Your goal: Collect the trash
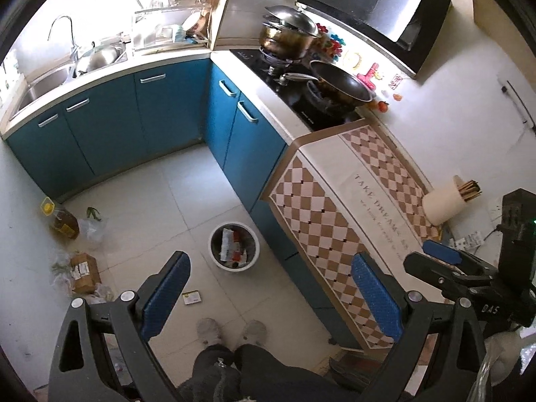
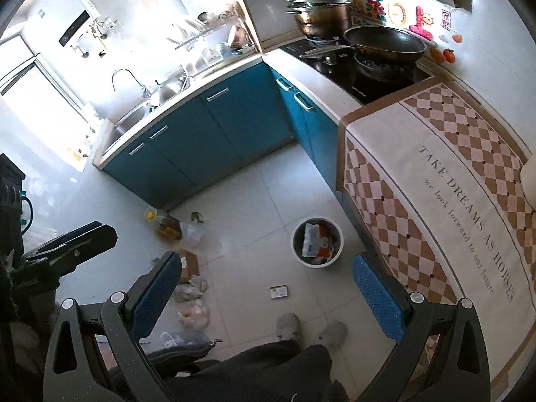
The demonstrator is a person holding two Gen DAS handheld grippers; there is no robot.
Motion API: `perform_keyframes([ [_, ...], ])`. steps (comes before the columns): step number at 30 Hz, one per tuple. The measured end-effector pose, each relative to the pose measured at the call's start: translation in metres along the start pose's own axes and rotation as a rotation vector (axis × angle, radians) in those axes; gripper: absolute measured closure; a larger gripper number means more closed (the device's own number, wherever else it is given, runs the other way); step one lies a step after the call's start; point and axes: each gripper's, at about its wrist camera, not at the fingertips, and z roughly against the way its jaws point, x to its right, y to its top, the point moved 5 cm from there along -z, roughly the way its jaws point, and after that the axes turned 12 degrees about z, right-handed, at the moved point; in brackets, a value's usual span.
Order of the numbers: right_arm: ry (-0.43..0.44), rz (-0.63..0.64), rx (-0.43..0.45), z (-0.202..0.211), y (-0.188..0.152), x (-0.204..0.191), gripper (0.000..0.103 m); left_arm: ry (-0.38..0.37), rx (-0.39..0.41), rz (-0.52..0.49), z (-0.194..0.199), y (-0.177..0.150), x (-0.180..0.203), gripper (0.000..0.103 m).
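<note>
**Two grippers held wide above a kitchen floor, trash bin below**

Seen from the left wrist camera, the left gripper (image 1: 271, 298) fills the bottom of the frame with its blue-padded fingers (image 1: 165, 296) spread wide and nothing between them. Just above the gap, at lower centre, a round white trash bin (image 1: 234, 247) stands on the pale tiled floor (image 1: 187, 201), already holding crumpled wrappers in white and red. A small flat packet (image 1: 192, 297) lies on the tiles below and left of the bin, apart from it and close to the inner edge of the left finger. At the frame's left edge sit a bottle of cooking oil (image 1: 62, 219), a clear plastic bag (image 1: 92, 226) and a brown cardboard box (image 1: 84, 272). The person's grey slippers (image 1: 231, 331) show at bottom centre.

In the right wrist view, the right gripper (image 2: 268, 296) likewise stands wide and empty. The bin (image 2: 318, 243) appears right of centre, beside the foot of a unit draped in a checked cloth (image 2: 435, 174) printed "TAKE DREAMS AS HORSES". The packet (image 2: 279, 291) lies below the bin, between the fingers in the frame. Filled plastic bags (image 2: 194, 315) cluster at lower left.

Blue cabinets (image 2: 207, 134) run under the worktop (image 2: 315, 77) across the upper half, with a sink (image 2: 134, 117) at left and a black frying pan (image 2: 385, 45) and lidded steel pot (image 2: 318, 10) on the hob at upper right.
</note>
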Motion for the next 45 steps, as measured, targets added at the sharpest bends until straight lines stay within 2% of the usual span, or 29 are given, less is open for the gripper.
perform_keyframes([
  [14,0.046,-0.005,-0.022,0.012,0.002,-0.006,0.0,-0.031,-0.003,0.0,0.008,0.001,0.004,0.004],
  [16,0.046,-0.004,-0.025,0.01,0.002,-0.005,0.0,-0.029,-0.005,0.005,0.006,0.002,0.003,0.0],
  [45,0.062,-0.007,-0.06,-0.001,-0.001,0.006,0.0,-0.02,-0.028,0.026,-0.013,-0.003,0.009,0.0],
])
